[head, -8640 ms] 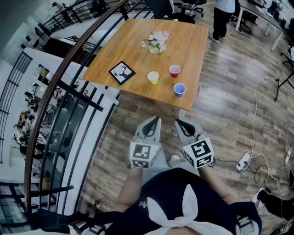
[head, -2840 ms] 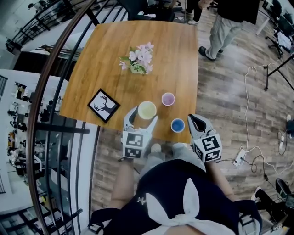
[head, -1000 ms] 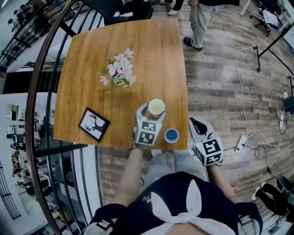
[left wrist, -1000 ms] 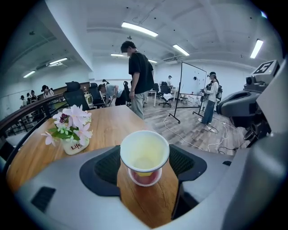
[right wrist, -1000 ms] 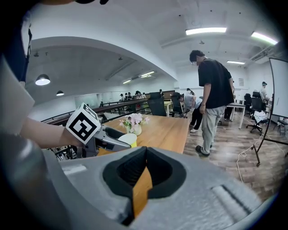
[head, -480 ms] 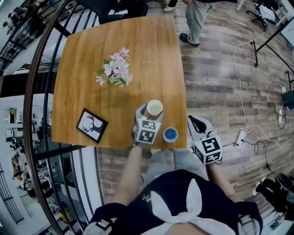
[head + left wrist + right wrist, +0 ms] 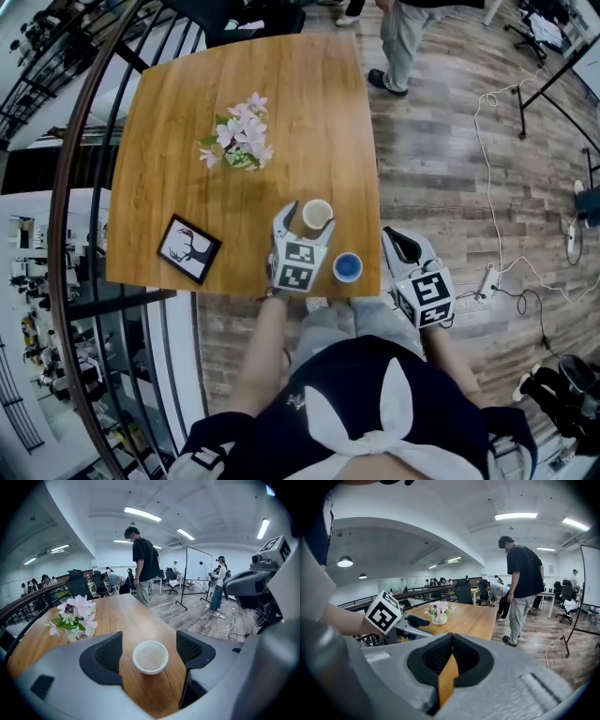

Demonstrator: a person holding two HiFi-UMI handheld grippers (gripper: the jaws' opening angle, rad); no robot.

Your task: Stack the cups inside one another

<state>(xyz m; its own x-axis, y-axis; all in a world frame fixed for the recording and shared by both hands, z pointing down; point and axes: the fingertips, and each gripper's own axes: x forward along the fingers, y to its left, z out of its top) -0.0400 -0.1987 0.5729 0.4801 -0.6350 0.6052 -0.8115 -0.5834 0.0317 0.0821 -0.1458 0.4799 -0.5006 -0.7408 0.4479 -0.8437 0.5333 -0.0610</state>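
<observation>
A cream-yellow cup (image 7: 317,215) stands upright on the wooden table (image 7: 281,103), near its front right corner. My left gripper (image 7: 306,220) is open around it, one jaw on each side with a small gap to each. The left gripper view shows this cup (image 7: 150,657) between the dark pads (image 7: 108,654), empty inside. A blue cup (image 7: 347,267) stands by the table's front edge, right of the left gripper. My right gripper (image 7: 397,240) hangs off the table's right edge, shut and empty (image 7: 451,637). No pink cup shows on its own.
A small pot of pink flowers (image 7: 236,141) and a framed deer picture (image 7: 187,248) sit on the table's left half. A person stands beyond the far right corner (image 7: 403,37). A dark railing (image 7: 84,187) runs along the left. Cables (image 7: 506,122) lie on the floor at the right.
Since 2.8 s ago the left gripper brought the yellow cup to where the pink cup stood. In the last half second its jaws have spread off the cup. The right gripper stayed shut.
</observation>
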